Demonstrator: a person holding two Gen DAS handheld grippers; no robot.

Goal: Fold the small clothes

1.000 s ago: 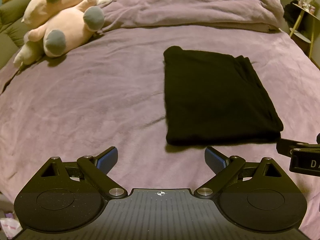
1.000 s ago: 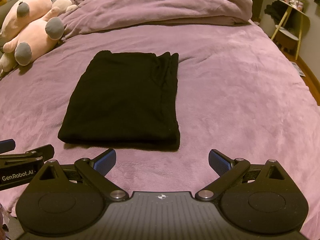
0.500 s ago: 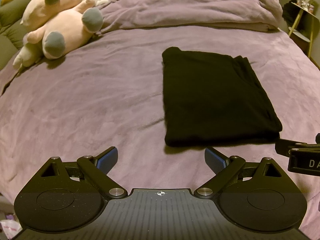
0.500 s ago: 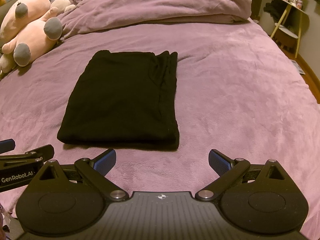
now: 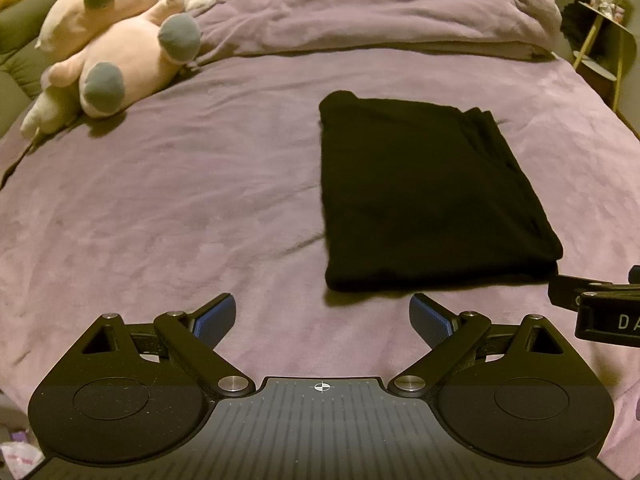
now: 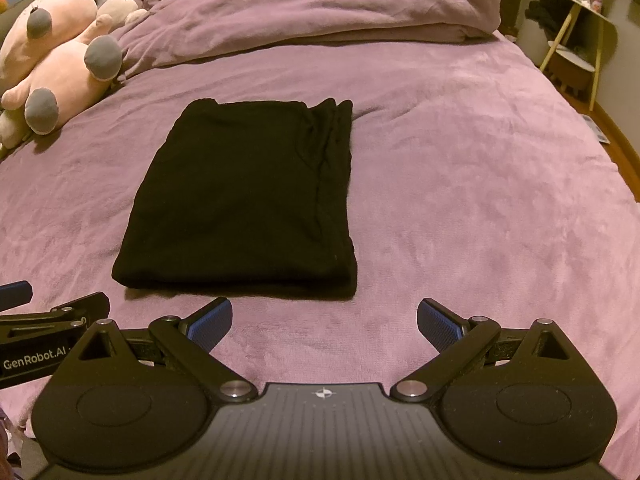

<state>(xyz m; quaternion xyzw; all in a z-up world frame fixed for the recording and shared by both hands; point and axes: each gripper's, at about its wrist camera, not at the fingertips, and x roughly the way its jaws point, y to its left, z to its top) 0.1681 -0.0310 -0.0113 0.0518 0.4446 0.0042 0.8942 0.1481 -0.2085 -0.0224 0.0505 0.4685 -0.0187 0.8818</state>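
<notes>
A: Report the left gripper [image 5: 322, 316].

B: Its jaws are spread wide and nothing sits between the blue pads [image 5: 214, 317]. It hovers over bare purple bed cover [image 5: 160, 200].

A: Where is the garment relative to it?

B: The black folded garment [image 5: 428, 196] lies flat on the cover, ahead of the left gripper and to its right. The near folded edge is just beyond the right pad, not touching it.

A: Report the right gripper [image 6: 324, 318].

B: Same condition: jaws wide apart, pads [image 6: 438, 323] empty. In the right wrist view the black folded garment [image 6: 244, 200] lies ahead and to the left, with its near edge just ahead of the left pad. No contact is visible.

A: Shape of the garment?

B: A rectangle, long axis running away from both grippers. Bunched layers of cloth show along its right side.

A: Do the grippers see each other?

B: Yes. The right gripper [image 5: 600, 308] enters the left wrist view at the right edge, and the left gripper [image 6: 48, 316] enters the right wrist view at the left edge. The garment's near edge lies ahead of the gap between them.

A: Other items?

B: Pink plush toys [image 5: 116, 40] far ahead and left, a heaped purple duvet [image 5: 380, 12] far ahead, and a side table [image 6: 576, 44] far ahead and right.
</notes>
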